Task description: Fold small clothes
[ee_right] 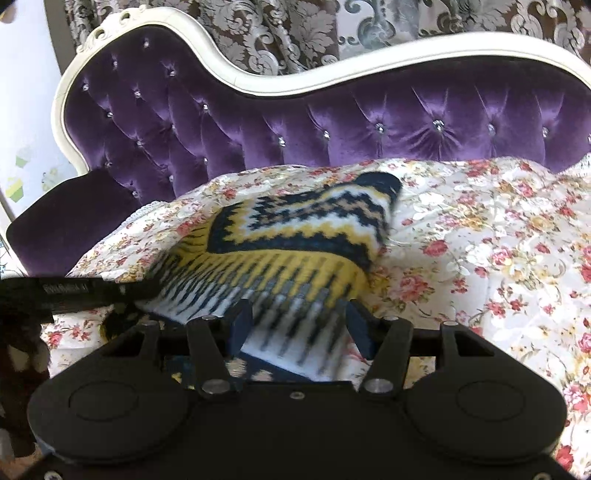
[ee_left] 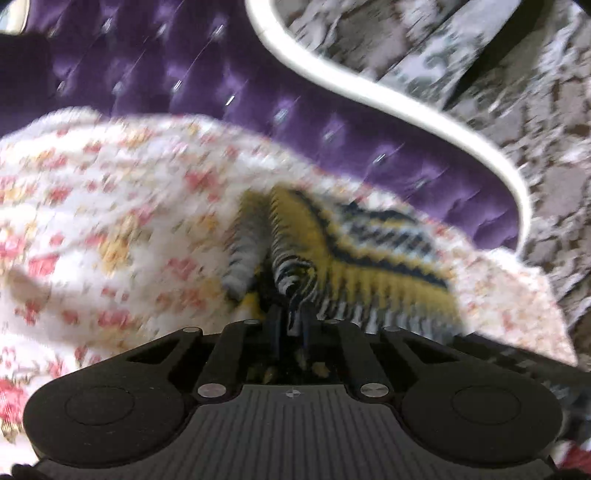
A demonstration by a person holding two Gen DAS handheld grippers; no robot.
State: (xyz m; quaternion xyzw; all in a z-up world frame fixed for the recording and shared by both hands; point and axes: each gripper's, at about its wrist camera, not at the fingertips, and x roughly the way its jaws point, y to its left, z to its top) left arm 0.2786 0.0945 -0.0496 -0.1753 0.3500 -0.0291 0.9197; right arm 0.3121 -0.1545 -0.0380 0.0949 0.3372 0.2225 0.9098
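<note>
A small knitted garment (ee_right: pixel 295 243) with yellow, navy and white zigzag bands lies on a floral sheet (ee_right: pixel 480 236). In the left wrist view the garment (ee_left: pixel 354 254) is bunched, and my left gripper (ee_left: pixel 290 319) is shut on a fold of its striped edge. My right gripper (ee_right: pixel 299 325) is open, its blue fingers (ee_right: pixel 242 325) standing on either side of the garment's striped hem, which lies between them. The left gripper's black body (ee_right: pixel 74 291) shows at the left of the right wrist view. The left wrist view is motion-blurred.
The floral sheet covers the seat of a purple tufted sofa (ee_right: pixel 258 118) with a white carved frame (ee_right: pixel 280 83). Patterned grey and brown curtains (ee_right: pixel 295 29) hang behind it. A purple armrest (ee_right: pixel 66 229) stands at the left.
</note>
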